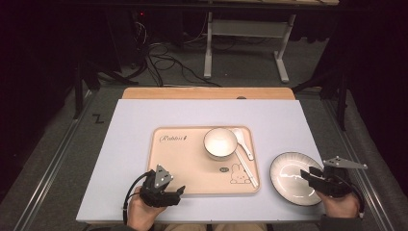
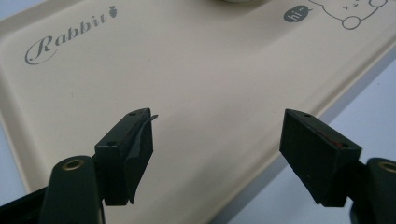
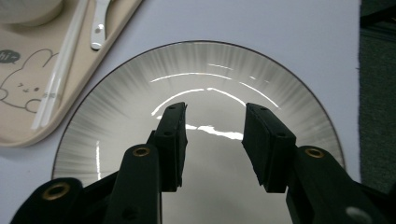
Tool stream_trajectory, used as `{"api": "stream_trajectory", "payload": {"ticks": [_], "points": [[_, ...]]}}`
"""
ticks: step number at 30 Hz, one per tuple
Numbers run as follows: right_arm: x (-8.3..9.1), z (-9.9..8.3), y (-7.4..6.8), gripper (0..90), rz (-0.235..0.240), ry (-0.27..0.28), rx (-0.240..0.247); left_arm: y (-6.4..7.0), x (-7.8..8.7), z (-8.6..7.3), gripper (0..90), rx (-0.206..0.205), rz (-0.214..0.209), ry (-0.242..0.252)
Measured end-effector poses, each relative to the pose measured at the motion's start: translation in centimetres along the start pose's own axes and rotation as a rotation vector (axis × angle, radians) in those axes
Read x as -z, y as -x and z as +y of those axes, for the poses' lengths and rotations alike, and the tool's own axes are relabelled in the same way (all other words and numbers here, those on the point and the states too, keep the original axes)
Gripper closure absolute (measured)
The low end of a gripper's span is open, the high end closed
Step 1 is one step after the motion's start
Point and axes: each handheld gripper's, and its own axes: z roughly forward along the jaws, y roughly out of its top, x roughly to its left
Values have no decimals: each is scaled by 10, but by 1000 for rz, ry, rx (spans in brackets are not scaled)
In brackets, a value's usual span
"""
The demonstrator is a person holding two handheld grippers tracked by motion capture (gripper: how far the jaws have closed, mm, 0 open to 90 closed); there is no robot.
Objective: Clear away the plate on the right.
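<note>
Left claw [image 1: 169,192] is spread wide, holding nothing, hovering over the near-left corner of the tray [image 1: 183,163], which looks light and stiff, so grab its raised rim. Right claw [image 3: 214,122] is also apart and empty, just over the near edge of the glazed plate [image 1: 294,177] right of the tray: slick, breakable, so I'd pinch the rim.
</note>
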Motion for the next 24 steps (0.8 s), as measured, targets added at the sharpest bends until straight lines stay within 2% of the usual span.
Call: {"api": "stream_trajectory", "payload": {"ticks": [4,9,12,17,19,21,24], "points": [[1,-3,10,598,-33,3,-38,-1,-4,2,262,-1,-3,-3],[4,-11,19,596,-72,-3,-66,6,-10,7,263,-38,8,-9],[5,-16,25,594,-83,6,-110,7,-12,8,263,-43,5,-11],[0,-18,34,594,-110,-18,-128,5,-15,9,263,-41,8,-22],[1,-18,37,579,-110,-5,-140,6,-15,9,263,-42,10,-22],[3,-18,39,578,-126,3,-133,6,-14,8,263,-41,11,-18],[5,-21,42,581,-129,6,-155,7,-15,8,264,-41,8,-21]]}}
